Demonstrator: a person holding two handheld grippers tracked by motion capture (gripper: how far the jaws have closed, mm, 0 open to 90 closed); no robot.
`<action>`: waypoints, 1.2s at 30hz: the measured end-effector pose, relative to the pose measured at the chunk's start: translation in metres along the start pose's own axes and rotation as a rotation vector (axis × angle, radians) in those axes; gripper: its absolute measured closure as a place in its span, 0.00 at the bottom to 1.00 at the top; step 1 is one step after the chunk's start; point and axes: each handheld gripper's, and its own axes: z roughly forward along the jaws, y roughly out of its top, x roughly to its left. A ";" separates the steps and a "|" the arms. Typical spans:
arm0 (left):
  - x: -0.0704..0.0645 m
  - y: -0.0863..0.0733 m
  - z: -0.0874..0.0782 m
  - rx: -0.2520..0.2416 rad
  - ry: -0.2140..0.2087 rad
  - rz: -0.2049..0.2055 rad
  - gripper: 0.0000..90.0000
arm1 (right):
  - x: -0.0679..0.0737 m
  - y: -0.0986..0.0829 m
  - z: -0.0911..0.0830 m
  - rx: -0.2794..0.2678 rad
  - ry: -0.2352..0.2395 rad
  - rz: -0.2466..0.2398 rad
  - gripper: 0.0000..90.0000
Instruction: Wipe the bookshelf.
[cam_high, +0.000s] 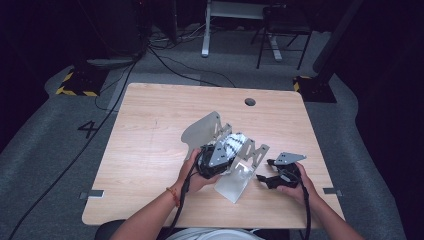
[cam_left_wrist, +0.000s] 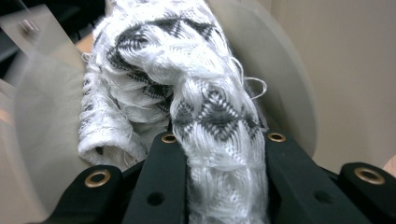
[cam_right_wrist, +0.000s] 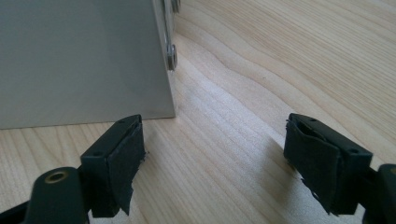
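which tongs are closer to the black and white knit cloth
Left. The left tongs are shut on the knit cloth, which is pinched between their jaws. The right tongs are open over bare table, beside the grey metal stand, apart from the cloth.

Knit cloth (cam_left_wrist: 205, 93): white yarn with grey-black diamond/zigzag pattern, loose white threads at the edges. Left gripper (cam_left_wrist: 219, 154): matte black jaws, brass-coloured rivets. Right gripper (cam_right_wrist: 215, 163): black too, jaws faced with dark, frayed padding, one brass rivet. Metal stand (cam_high: 235, 182): plain pale grey, unpatterned, silver screw heads along its edge in the right gripper view. Surface (cam_high: 150, 130): light wood, wavy tan grain, one dark round hole. Floor (cam_high: 45, 145): grey carpet; yellow-black hazard stripes (cam_high: 75, 90) at one stand base.
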 end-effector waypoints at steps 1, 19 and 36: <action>0.001 0.004 -0.002 -0.002 0.005 0.014 0.88 | 0.000 0.000 0.000 0.000 0.000 0.001 0.23; 0.008 0.001 0.006 0.031 -0.025 0.027 0.87 | 0.000 0.000 0.000 0.001 0.002 0.003 0.23; -0.001 -0.022 0.024 0.138 -0.053 0.008 0.87 | 0.000 0.000 0.000 0.000 0.004 -0.001 0.22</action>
